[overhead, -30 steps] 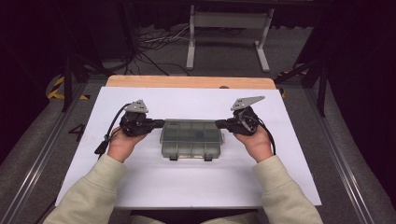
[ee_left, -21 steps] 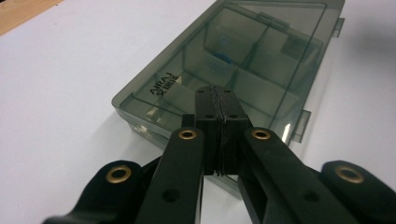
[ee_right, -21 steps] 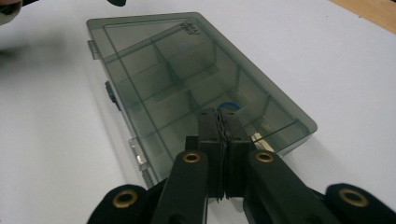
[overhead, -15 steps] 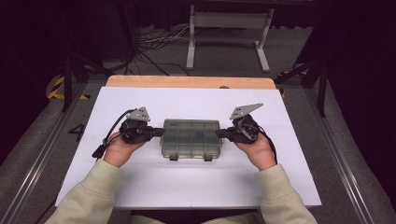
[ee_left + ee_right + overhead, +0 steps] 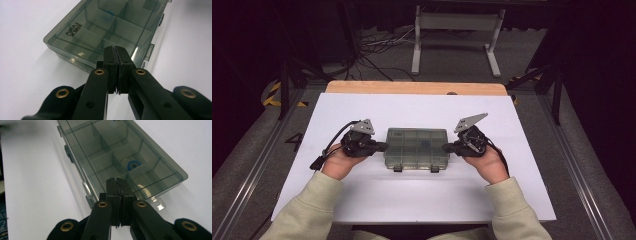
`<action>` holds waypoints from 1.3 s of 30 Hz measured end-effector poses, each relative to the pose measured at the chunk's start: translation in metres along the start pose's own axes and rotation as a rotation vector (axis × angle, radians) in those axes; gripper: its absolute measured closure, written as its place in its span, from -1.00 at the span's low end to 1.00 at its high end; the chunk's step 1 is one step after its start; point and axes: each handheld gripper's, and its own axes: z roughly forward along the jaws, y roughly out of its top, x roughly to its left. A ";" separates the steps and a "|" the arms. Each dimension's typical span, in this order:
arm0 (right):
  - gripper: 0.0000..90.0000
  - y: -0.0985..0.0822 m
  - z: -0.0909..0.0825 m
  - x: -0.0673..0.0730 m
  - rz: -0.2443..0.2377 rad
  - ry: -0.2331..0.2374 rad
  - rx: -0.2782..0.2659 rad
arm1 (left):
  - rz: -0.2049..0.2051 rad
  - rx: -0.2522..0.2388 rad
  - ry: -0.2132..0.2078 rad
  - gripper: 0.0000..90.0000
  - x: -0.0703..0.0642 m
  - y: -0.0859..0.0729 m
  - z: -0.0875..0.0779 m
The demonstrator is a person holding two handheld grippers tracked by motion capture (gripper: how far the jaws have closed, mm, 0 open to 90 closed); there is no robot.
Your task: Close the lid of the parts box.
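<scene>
A smoky clear plastic organiser box [image 5: 416,148] with a closed lid lies flat in the middle of the white table [image 5: 412,200]. Its inner dividers show through the lid [image 5: 120,27], and a small blue ring [image 5: 132,165] lies in one compartment. My left gripper [image 5: 382,146] is shut, with its tips against the box's left end. On the other side, my right gripper [image 5: 448,148] is shut too and meets the box's right end. In each gripper view the two jaws are pressed together with nothing between them. Two latches [image 5: 434,169] sit on the box's near side.
The white sheet covers a wooden tabletop whose far edge [image 5: 414,88] shows. Metal rails run along both sides of the table. A white stand [image 5: 454,25] and cables lie on the floor beyond. Each gripper trails a black cable [image 5: 324,155].
Both grippers and the box between them have slid toward the near edge of the table. The grippers have stayed shut at the box's two ends.
</scene>
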 end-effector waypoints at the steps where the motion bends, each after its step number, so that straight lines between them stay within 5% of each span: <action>1: 0.98 0.000 0.001 0.000 -0.004 0.003 0.009 | 0.007 0.005 -0.001 0.96 0.000 0.000 0.000; 20: 0.98 0.000 0.013 0.005 -0.030 0.005 0.120 | 0.030 0.072 -0.019 0.95 -0.003 0.000 0.009; 39: 0.98 -0.001 0.020 0.006 -0.048 -0.007 0.160 | 0.061 0.115 -0.009 0.95 -0.006 0.000 0.015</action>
